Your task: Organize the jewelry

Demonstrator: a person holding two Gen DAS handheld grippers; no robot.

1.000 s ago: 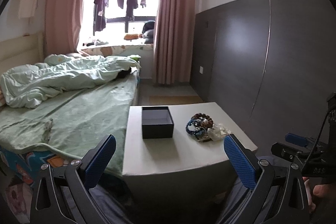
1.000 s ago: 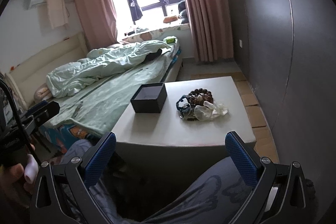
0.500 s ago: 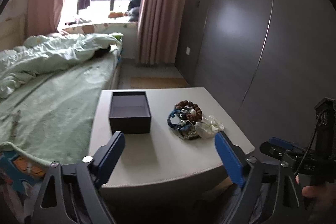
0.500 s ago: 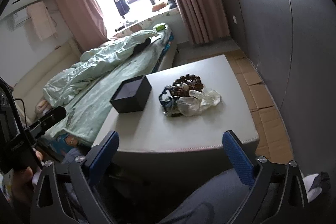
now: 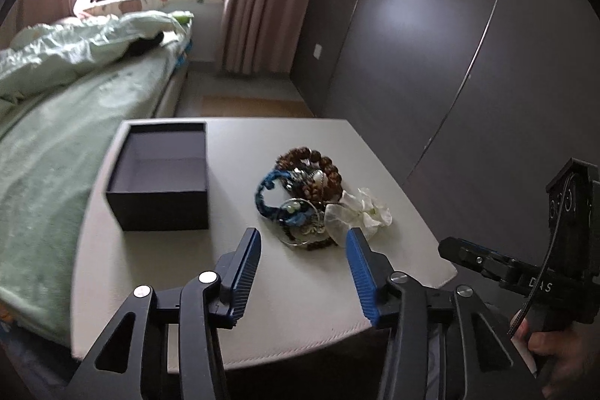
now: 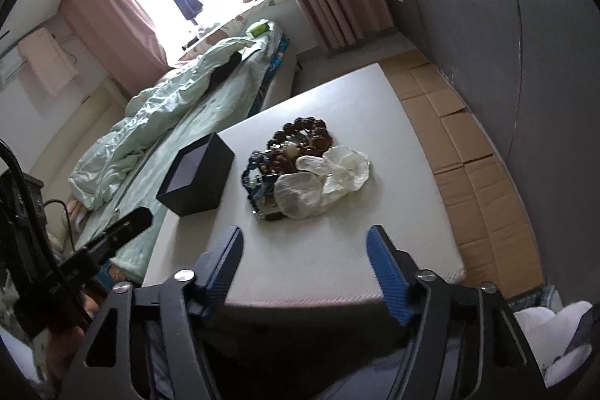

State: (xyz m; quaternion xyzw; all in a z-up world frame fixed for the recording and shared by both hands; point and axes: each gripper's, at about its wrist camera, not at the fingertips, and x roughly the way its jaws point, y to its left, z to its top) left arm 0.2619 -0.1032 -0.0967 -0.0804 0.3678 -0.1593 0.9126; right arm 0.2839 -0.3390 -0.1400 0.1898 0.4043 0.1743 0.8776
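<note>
A pile of jewelry (image 5: 307, 192) lies on a small white table (image 5: 157, 272): brown bead bracelets, a blue braided bracelet and a white shell-like flower piece (image 5: 360, 210). An open, empty dark box (image 5: 161, 175) stands left of it. My left gripper (image 5: 303, 242) is open, just short of the pile's near edge. In the right wrist view the pile (image 6: 300, 171) and the box (image 6: 197, 175) lie ahead of my right gripper (image 6: 304, 240), which is open and empty over the table's near part.
A bed with green bedding (image 5: 56, 122) runs along the table's left side. A dark grey wall (image 5: 468, 62) is on the right. Cardboard sheets (image 6: 480, 167) cover the floor right of the table. The other gripper's body shows at each view's edge (image 5: 555, 272).
Both grippers have moved forward and down toward the table and the jewelry pile. The left gripper's jaws have narrowed but stay open. Nothing on the table has moved.
</note>
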